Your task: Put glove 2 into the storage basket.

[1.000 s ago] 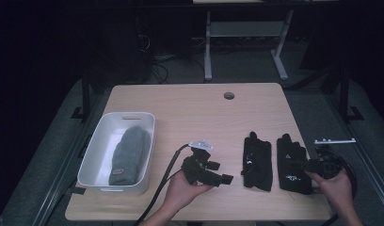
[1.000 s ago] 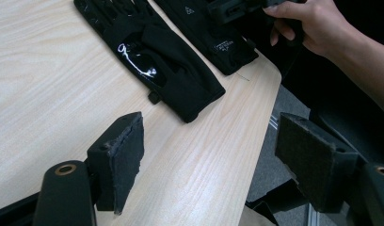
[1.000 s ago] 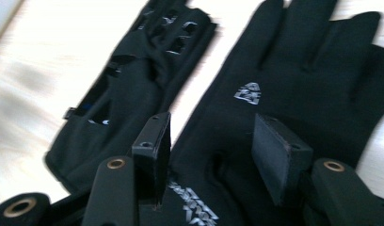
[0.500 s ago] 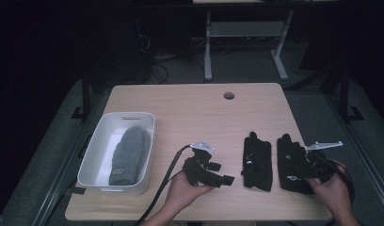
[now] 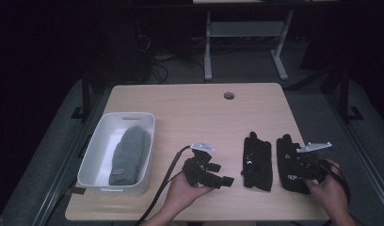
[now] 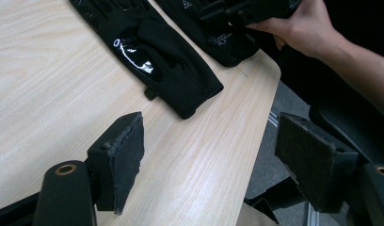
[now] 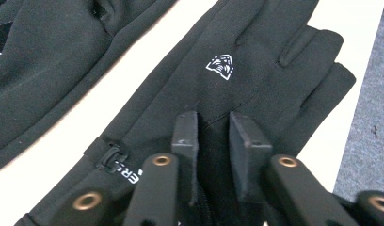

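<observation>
Black glove (image 7: 237, 80) pinched in just-closing right gripper (image 7: 213, 136), left gripper (image 6: 209, 160) open and idle; next, lifting toward white bin (image 5: 98, 141).

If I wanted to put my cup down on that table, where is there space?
The far half of the table, around the round hole, is bare, as is the middle strip between the white bin and the left gripper. The near right is crowded: two black gloves and the right gripper.
</observation>
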`<state>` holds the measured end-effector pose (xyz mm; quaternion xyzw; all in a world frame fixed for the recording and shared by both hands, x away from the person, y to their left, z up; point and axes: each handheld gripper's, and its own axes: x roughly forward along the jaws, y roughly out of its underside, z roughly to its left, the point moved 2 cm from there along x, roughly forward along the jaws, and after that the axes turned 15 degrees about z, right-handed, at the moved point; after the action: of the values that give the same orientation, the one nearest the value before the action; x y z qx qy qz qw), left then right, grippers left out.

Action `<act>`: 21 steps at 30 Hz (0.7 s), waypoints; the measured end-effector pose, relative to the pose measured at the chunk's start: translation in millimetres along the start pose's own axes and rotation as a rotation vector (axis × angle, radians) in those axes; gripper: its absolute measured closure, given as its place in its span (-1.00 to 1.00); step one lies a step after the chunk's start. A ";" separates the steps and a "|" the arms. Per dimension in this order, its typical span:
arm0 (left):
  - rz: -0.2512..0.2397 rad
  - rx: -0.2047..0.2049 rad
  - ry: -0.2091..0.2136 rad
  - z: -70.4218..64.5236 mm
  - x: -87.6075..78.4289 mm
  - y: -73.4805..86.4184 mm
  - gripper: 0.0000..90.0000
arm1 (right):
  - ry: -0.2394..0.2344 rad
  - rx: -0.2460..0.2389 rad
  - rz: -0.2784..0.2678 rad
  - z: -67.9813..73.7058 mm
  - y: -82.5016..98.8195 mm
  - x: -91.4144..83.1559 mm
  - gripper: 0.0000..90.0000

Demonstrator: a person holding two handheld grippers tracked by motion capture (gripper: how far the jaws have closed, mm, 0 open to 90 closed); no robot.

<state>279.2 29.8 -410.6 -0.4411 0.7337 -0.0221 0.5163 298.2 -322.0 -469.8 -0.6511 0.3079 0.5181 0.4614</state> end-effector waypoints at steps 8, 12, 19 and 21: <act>-0.001 -0.002 -0.006 2.3 -2.6 -0.1 -0.45 | -0.058 0.049 0.016 -5.6 -2.3 -2.1 0.74; 0.000 -0.001 -0.007 2.7 -2.8 -0.1 -0.45 | -0.093 0.069 0.003 -8.1 -1.0 -6.4 0.75; -0.002 0.002 -0.010 1.5 -3.1 0.1 -0.45 | -0.119 0.073 -0.052 -6.2 -3.6 -19.9 0.75; -0.001 0.002 -0.010 1.6 -3.4 0.2 -0.45 | -0.123 0.076 -0.058 -5.3 -4.3 -22.8 0.75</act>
<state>280.6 32.9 -408.9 -0.4411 0.7307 -0.0211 0.5206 297.8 -327.0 -446.6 -0.6087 0.2792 0.5313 0.5189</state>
